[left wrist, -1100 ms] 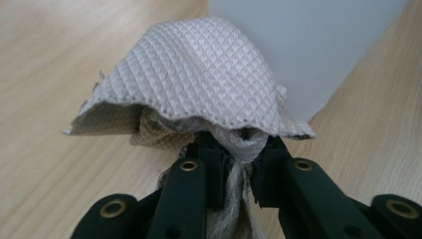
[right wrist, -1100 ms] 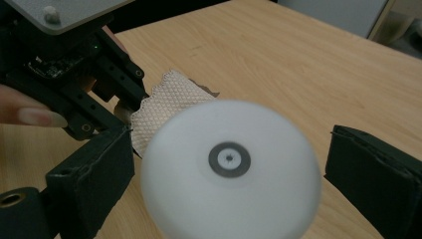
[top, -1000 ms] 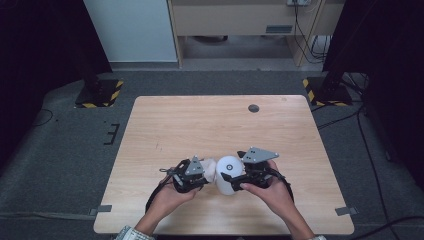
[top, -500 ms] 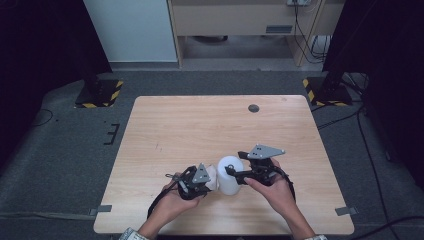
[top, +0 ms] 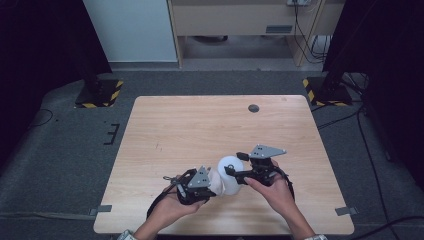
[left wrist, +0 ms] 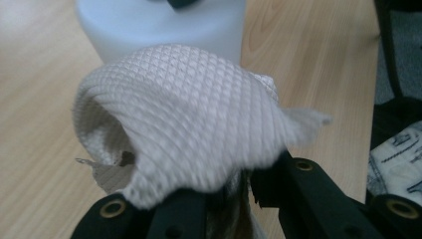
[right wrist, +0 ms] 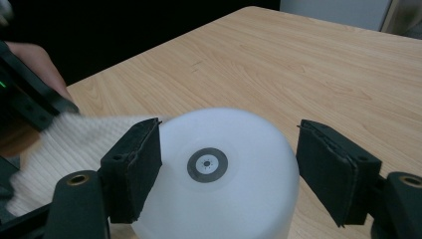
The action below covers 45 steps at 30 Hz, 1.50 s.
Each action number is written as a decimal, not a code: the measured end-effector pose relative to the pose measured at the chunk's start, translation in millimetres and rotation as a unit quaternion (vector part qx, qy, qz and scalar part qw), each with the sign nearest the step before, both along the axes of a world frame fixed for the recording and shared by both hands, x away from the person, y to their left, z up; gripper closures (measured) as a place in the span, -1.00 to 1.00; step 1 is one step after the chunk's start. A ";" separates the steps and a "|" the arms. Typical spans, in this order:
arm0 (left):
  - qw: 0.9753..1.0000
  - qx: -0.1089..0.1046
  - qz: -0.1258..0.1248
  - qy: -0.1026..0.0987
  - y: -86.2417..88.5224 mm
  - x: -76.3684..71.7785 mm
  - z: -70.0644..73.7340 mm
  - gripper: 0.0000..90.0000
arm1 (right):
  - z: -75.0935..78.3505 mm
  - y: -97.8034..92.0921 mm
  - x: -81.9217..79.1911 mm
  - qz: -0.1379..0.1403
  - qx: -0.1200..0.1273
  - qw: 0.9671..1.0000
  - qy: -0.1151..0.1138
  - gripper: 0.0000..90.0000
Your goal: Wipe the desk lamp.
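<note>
The pale wooden tabletop [top: 200, 130] carries my work at its near edge, around six o'clock from its middle. There stands the white translucent plastic container [top: 231, 174], round, with a small dark ring mark on the face turned toward my right claw's camera [right wrist: 207, 165]. My right claw [top: 234, 172] comes at it from three o'clock; in the right gripper view its two black padded jaws stand spread on either side of the container's rounded body, the left pad close against it, the right pad a little apart.

At nine o'clock of the container sits the white waffle-weave cloth [top: 215, 181], bunched into a hood-like fold [left wrist: 199, 124]. My left claw [top: 209, 184] is pinching that cloth at its lower edge, jaws pressed together on the fabric, and the cloth touches the container's side, as the left gripper view shows with the container's wall [left wrist: 149, 25] just behind the fold.

Against a second ago, both hands and the container have shifted slightly toward three o'clock, and the right claw has risen toward the container's upper part.
</note>
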<state>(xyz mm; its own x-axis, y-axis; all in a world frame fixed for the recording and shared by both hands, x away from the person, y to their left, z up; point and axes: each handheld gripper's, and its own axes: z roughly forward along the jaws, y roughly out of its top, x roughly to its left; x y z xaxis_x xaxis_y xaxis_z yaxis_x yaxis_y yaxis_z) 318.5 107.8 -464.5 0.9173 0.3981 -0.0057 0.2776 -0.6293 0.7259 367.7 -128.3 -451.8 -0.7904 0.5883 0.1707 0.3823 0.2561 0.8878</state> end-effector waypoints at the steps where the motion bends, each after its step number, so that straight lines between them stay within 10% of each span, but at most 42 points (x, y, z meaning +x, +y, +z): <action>1: 1.000 0.012 -0.004 0.003 -2.0 1.5 -5.4 0.72 | 0.0 0.2 0.0 0.000 0.000 1.000 0.000 -0.41; 9: 1.000 0.006 -0.011 0.008 -5.1 3.9 -9.0 0.72 | -0.1 0.1 0.3 0.000 -0.001 1.000 -0.005 -0.41; 14: 0.999 -0.046 -0.022 0.006 -6.7 -2.2 6.2 0.72 | 0.8 0.5 0.1 0.000 -0.004 1.000 -0.004 -0.41; 22: 0.999 0.020 -0.038 0.003 -25.9 -4.0 -17.9 0.72 | 1.3 0.8 0.2 0.001 -0.007 1.000 -0.007 -0.41; 30: 0.997 -0.065 -0.026 -0.022 -18.7 -9.0 8.1 0.72 | 1.3 0.7 0.2 0.001 -0.007 1.000 -0.006 -0.41; 37: 0.999 0.018 -0.021 0.015 -19.5 3.8 -21.9 0.71 | 1.2 0.7 0.4 0.002 -0.007 1.000 -0.006 -0.41; 45: 0.998 -0.055 -0.011 -0.020 -11.4 -0.3 6.9 0.71 | 1.1 0.5 0.5 0.001 -0.007 1.000 -0.008 -0.41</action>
